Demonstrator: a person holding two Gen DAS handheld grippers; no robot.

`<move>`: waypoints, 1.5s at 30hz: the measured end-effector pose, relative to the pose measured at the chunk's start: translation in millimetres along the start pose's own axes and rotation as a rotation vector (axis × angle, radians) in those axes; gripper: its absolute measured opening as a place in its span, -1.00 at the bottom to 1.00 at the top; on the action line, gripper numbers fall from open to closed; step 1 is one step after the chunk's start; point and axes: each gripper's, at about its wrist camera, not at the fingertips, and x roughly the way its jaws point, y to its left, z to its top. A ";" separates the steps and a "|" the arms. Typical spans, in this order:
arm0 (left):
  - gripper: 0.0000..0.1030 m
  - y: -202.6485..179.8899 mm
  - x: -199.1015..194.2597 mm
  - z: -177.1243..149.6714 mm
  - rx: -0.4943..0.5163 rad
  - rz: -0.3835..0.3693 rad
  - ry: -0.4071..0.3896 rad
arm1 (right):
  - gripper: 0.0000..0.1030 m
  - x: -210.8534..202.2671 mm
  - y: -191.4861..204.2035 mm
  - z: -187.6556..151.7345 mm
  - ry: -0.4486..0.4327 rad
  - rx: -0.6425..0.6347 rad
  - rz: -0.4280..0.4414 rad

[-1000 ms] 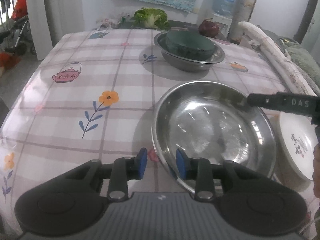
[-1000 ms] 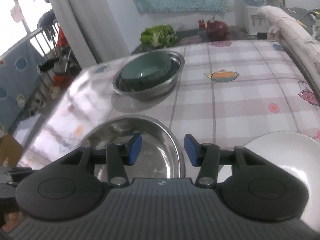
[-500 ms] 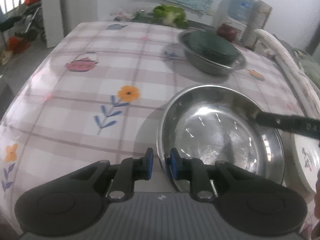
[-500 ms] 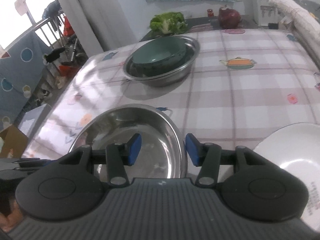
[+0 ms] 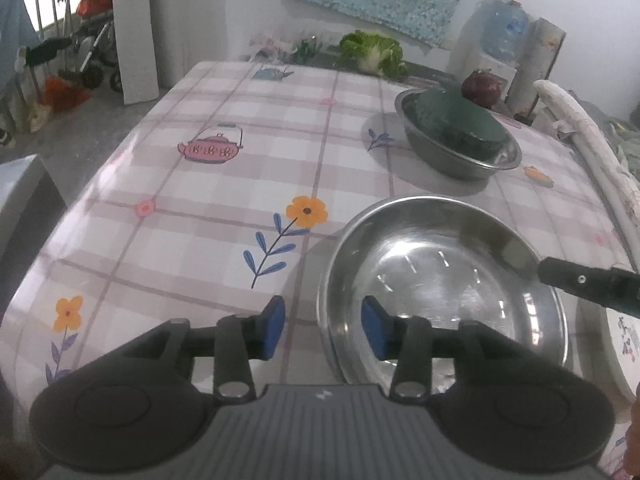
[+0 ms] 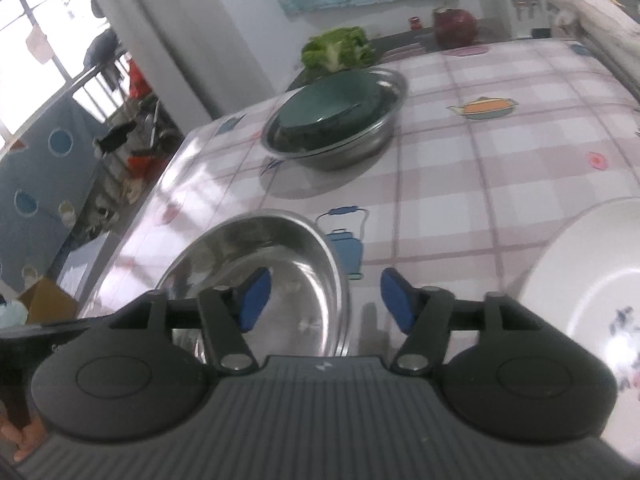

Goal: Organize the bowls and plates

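Observation:
An empty steel bowl (image 5: 440, 280) sits on the checked tablecloth close in front of me; it also shows in the right wrist view (image 6: 260, 264). My left gripper (image 5: 322, 328) is open, its jaws astride the bowl's near-left rim. My right gripper (image 6: 326, 300) is open, its jaws astride the bowl's right rim; its finger shows in the left wrist view (image 5: 588, 286). A second steel bowl (image 5: 456, 152) further back holds a dark green bowl (image 5: 452, 120), also seen in the right wrist view (image 6: 332, 104). A white flowered plate (image 6: 592, 312) lies at the right.
A leafy cabbage (image 5: 372, 54) and a dark red pot (image 5: 480, 88) stand behind the table's far edge. A padded white rail (image 5: 580, 128) runs along the table's right side. The table's left edge (image 5: 80, 208) drops to the floor.
My left gripper closed on the bowl's rim half a second ago and has now opened again. My right gripper has opened wider. The steel bowl has stayed on the table.

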 end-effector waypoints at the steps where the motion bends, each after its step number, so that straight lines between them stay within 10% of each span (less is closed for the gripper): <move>1: -0.07 -1.6 -1.3 -0.1 0.002 -0.001 -0.003 | 0.41 -4.7 -2.7 -1.4 -0.010 0.008 -0.004; 23: 0.45 -88.8 -41.4 -24.0 0.219 -0.067 -0.057 | 0.54 -84.6 -46.2 -21.8 -0.140 0.048 -0.074; 45: 0.43 -239.9 -37.0 -75.2 0.429 -0.235 -0.121 | 0.57 -150.9 -159.5 -27.6 -0.207 0.044 -0.356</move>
